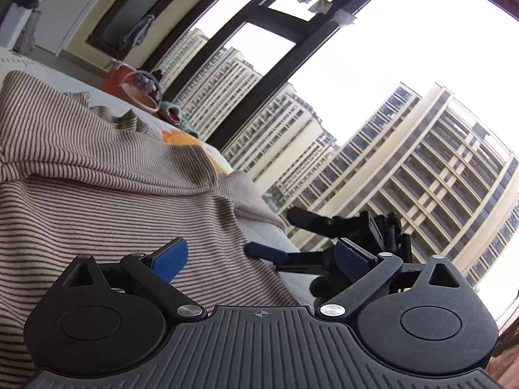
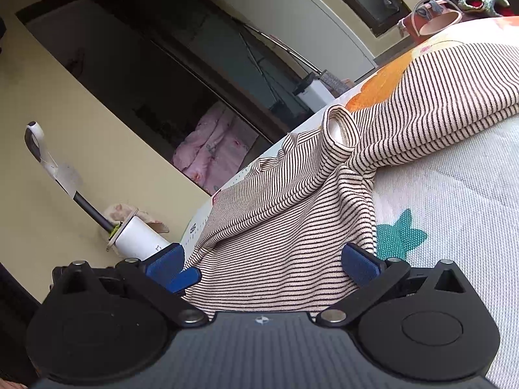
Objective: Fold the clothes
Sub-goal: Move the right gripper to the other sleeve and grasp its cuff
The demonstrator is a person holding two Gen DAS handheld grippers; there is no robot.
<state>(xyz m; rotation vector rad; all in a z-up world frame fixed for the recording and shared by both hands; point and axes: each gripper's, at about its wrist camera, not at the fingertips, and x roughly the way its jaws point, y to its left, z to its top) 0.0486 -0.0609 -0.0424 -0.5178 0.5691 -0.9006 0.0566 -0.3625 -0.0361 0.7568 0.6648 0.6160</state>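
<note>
Lying rumpled on the bed (image 2: 454, 194), the striped top (image 2: 279, 214) spreads between the right gripper's (image 2: 262, 264) wide-apart fingers. Left gripper (image 1: 262, 259) gapes open too, top (image 1: 97, 178) under its left finger (image 1: 170, 259).

Daylight floods through the window (image 1: 373, 64) on my left view, blowing the sky white; my right view is dimmer, sharp, edges bent by fisheye.

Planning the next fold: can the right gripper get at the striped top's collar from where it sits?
Probably yes. The right gripper is open over the striped top, and the collar stands up straight ahead with only loose fabric between.
</note>
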